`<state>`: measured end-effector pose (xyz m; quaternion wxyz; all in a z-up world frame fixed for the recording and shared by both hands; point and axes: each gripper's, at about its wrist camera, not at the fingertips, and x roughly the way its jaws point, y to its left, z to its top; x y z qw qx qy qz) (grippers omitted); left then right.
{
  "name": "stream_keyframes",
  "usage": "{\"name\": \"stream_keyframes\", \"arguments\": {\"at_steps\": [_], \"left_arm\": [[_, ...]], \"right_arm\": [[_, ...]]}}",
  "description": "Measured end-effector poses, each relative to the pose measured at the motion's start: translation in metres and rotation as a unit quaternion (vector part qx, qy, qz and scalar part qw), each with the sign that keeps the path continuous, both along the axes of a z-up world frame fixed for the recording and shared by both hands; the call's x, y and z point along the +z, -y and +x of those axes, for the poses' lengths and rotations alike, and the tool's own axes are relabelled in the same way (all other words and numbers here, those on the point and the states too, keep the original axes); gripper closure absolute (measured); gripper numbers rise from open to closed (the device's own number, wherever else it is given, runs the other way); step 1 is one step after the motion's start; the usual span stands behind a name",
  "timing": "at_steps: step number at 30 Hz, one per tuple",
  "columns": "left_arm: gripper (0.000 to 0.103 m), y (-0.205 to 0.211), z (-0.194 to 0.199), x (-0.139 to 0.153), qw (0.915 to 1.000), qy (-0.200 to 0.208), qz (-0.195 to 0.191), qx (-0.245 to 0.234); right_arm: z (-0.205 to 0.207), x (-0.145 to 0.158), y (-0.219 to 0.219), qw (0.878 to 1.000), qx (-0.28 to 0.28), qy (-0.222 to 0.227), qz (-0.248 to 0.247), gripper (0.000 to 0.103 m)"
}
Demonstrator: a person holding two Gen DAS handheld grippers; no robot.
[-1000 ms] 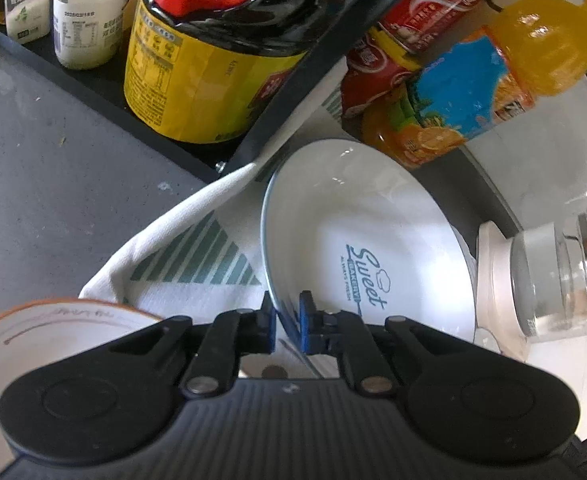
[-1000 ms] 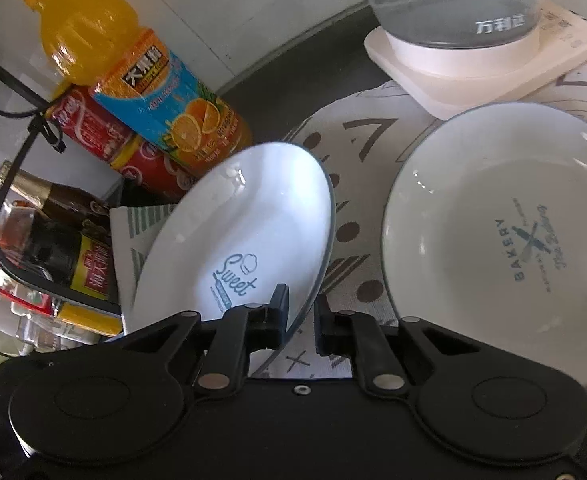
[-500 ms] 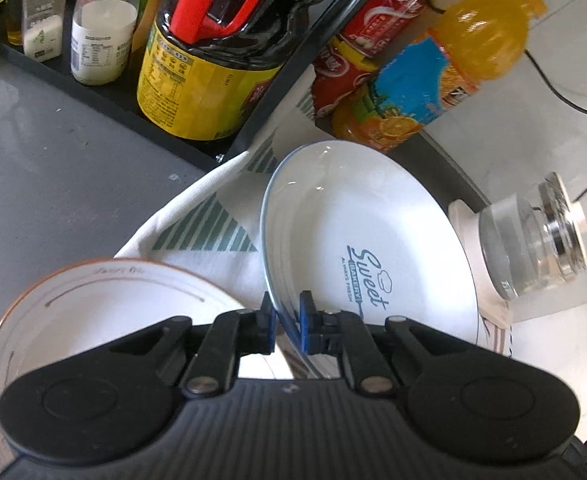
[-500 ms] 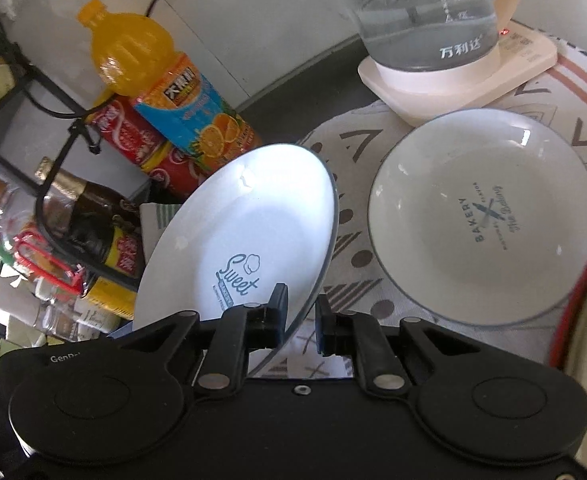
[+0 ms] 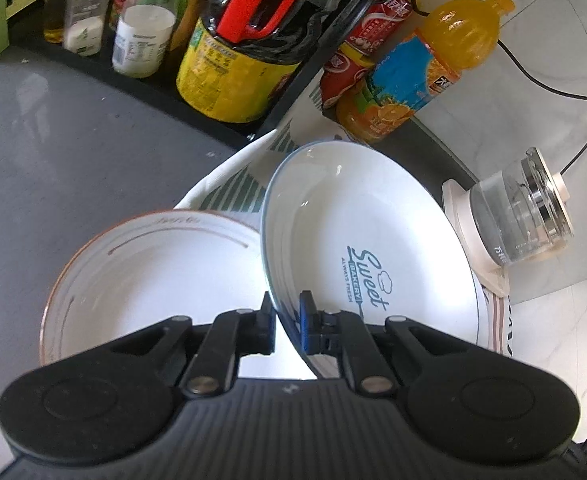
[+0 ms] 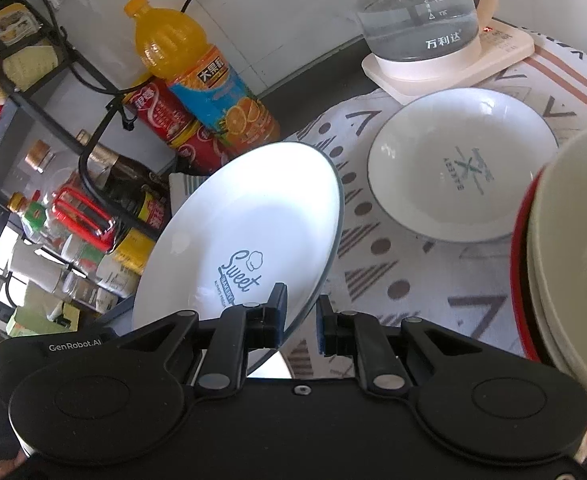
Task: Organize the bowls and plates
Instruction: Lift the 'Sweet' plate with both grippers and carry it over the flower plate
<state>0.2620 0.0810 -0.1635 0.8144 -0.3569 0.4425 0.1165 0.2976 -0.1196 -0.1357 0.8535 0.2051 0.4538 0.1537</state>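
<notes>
A white "Sweet" plate (image 5: 357,248) with a blue rim is held tilted in the air by both grippers. My left gripper (image 5: 286,320) is shut on its near rim. My right gripper (image 6: 299,318) is shut on the rim of the same plate (image 6: 249,232). A white bowl with a brown rim (image 5: 153,272) lies below and left of the left gripper. A white "Bakery" plate (image 6: 459,164) lies on the patterned cloth (image 6: 397,280) to the right. A stack of cream bowls on a red one (image 6: 569,264) stands at the far right.
A glass kettle on its cream base (image 6: 425,20) stands behind the Bakery plate. An orange juice bottle (image 6: 197,76), red drink bottles (image 6: 165,120) and a black rack with sauce bottles and jars (image 5: 229,60) stand at the back left. A grey counter (image 5: 53,140) lies left.
Both grippers have lifted the Sweet plate up and back from the cloth. More of the brown-rimmed bowl, the Bakery plate and the bowl stack has come into view.
</notes>
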Motion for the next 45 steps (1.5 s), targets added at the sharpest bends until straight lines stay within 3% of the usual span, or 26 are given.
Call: {"name": "stream_keyframes", "arguments": {"at_steps": [21,45], "left_arm": [[0.093,-0.012,-0.065,-0.009,0.9997,-0.019,-0.005,0.012],[0.09,-0.03,-0.091,-0.025,0.9972,-0.054,0.001,0.051]], "right_arm": [[-0.052,-0.006,-0.016,0.999,0.045,-0.001,-0.014,0.088],[-0.053,-0.015,-0.038,0.994,0.104,-0.01,-0.038,0.087]]}}
